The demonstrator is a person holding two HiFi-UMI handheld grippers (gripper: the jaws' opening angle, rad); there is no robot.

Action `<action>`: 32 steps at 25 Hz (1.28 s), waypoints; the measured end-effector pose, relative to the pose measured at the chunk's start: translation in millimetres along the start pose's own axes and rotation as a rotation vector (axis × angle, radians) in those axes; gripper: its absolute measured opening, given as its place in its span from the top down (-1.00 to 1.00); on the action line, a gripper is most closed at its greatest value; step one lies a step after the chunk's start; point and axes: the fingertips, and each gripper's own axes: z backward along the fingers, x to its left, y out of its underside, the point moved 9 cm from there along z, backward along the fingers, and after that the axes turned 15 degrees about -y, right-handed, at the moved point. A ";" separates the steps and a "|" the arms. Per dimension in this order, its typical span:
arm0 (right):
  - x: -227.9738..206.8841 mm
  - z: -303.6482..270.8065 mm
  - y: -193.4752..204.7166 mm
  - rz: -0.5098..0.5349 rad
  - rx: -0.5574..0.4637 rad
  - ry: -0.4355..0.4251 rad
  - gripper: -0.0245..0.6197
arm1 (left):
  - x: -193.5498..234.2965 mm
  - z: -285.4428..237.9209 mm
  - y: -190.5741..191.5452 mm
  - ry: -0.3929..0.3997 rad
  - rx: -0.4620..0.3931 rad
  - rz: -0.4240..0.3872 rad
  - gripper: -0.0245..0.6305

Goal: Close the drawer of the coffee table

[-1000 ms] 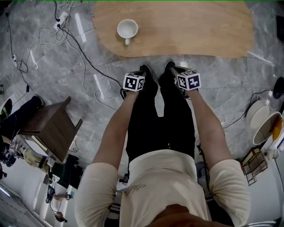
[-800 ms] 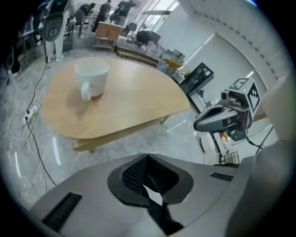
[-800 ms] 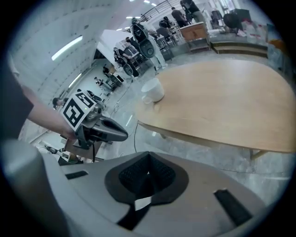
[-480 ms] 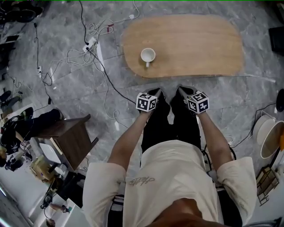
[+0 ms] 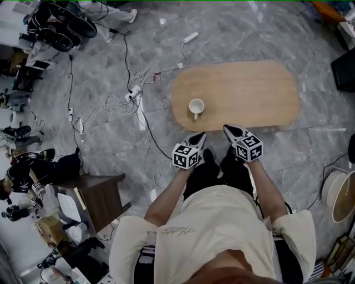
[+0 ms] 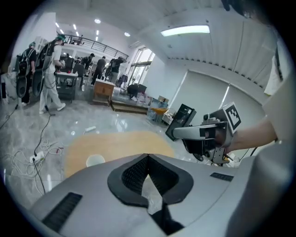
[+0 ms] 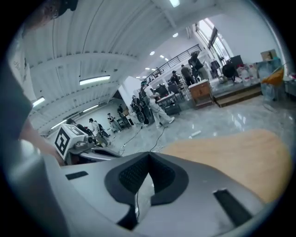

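On coffee table: white cup; cables on floor beside; left hand-held gripper, right hand-held gripper clenched, empty.

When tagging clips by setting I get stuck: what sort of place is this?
Probably a big open lab or workshop hall, not a home: loose cables trail over the grey stone floor, people stand at desks, and strip lights line a high ceiling.

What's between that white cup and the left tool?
Only a bare strip of the coffee table's wooden top lies between the cup and the left tool; the head view shows it.
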 end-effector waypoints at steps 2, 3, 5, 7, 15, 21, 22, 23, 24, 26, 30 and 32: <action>13.6 14.0 -15.1 0.035 -0.040 0.019 0.95 | -5.4 15.7 -22.4 -0.009 -0.055 -0.062 0.91; 19.0 21.2 -23.6 0.058 -0.058 0.024 0.95 | -8.5 21.3 -36.0 -0.011 -0.088 -0.091 0.91; 32.7 35.2 -40.0 0.105 -0.105 0.017 0.95 | -15.6 33.5 -61.8 -0.006 -0.158 -0.123 0.91; 55.2 46.6 -56.0 0.125 -0.192 -0.042 0.95 | -21.7 50.5 -81.7 -0.002 -0.216 -0.137 0.91; 131.9 72.7 -130.3 0.320 -0.336 -0.146 0.95 | -41.8 115.4 -145.0 0.017 -0.388 -0.174 0.91; 158.3 93.7 -169.8 0.468 -0.375 -0.093 0.95 | -52.1 150.4 -187.8 0.037 -0.511 -0.192 0.91; 158.8 95.6 -172.7 0.486 -0.368 -0.062 0.95 | -52.6 154.4 -193.2 0.034 -0.529 -0.199 0.91; 158.1 97.5 -174.6 0.502 -0.358 -0.023 0.95 | -52.9 157.8 -198.1 0.028 -0.545 -0.207 0.91; 156.8 99.4 -176.5 0.512 -0.349 0.018 0.95 | -52.9 160.6 -202.8 0.020 -0.560 -0.218 0.91; 156.1 103.5 -181.9 0.520 -0.347 0.066 0.95 | -51.1 164.7 -212.2 -0.004 -0.582 -0.241 0.91; 166.0 109.6 -202.0 0.565 -0.373 0.064 0.95 | -41.8 169.6 -229.8 -0.037 -0.600 -0.255 0.91; 167.4 109.4 -209.8 0.576 -0.395 0.038 0.95 | -37.1 169.7 -236.7 -0.042 -0.606 -0.253 0.91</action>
